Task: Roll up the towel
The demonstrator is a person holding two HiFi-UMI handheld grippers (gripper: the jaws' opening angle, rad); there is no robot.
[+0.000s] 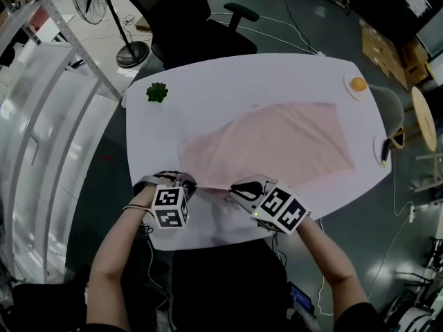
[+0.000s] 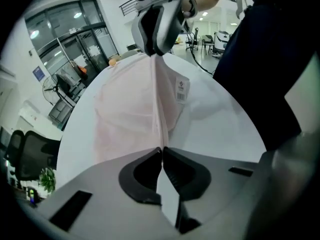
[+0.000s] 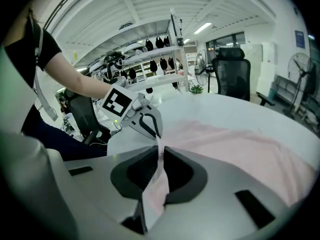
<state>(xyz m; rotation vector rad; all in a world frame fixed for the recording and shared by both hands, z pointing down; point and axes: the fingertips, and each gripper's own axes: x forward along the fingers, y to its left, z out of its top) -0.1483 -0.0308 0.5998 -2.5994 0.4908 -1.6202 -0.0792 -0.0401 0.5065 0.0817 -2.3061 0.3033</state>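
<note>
With the left tool and right tool each clamped on the six-o'clock edge of the towel lying flat on the bench, rolling looks barely begun, and the next move probably calls for turning that edge evenly toward twelve.

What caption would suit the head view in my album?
The left gripper and the right gripper pinch the near edge of a pale pink cloth towel spread on a white oval table.
</note>
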